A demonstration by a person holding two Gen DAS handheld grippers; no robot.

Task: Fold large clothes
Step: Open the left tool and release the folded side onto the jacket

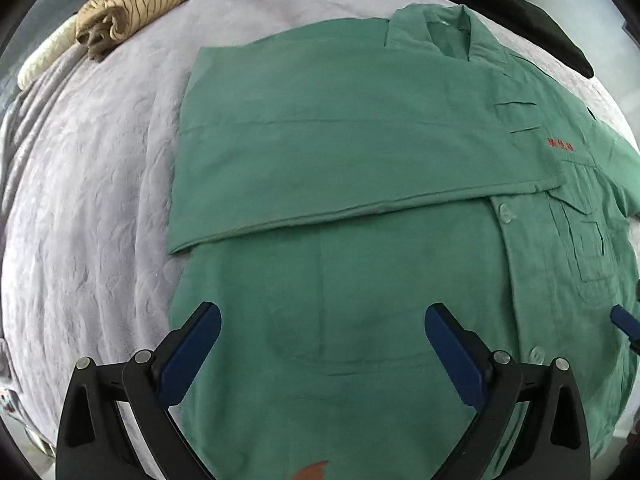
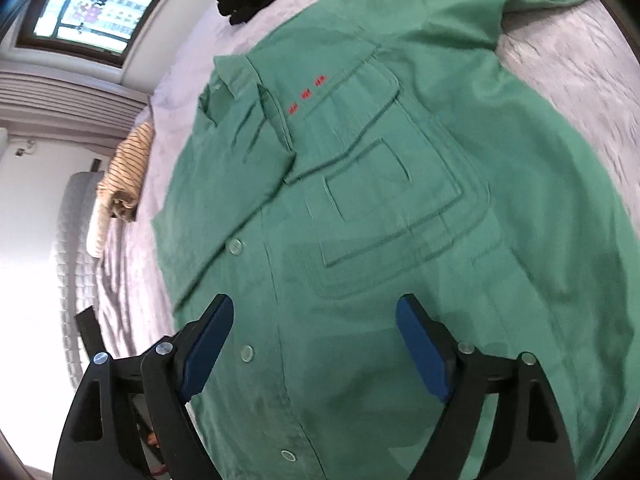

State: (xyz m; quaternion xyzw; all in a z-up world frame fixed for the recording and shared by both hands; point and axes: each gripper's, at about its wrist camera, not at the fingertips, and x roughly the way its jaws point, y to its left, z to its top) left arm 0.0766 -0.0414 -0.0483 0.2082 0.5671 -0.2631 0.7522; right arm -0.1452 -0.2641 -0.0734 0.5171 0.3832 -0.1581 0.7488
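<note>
We hold both tongs, left [image 1: 323,344] and right [image 2: 314,336], released above the green shirt [image 1: 360,152], which lies flat on the bed [image 1: 100,184]. One side is already folded in; next we should pinch the spread sleeve [image 2: 540,0] beyond the chest pocket [image 2: 384,208] and fold it inward squarely.

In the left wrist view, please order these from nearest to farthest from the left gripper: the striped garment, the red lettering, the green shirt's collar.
From the left gripper:
1. red lettering, right side
2. collar, top right
3. striped garment, top left
</note>
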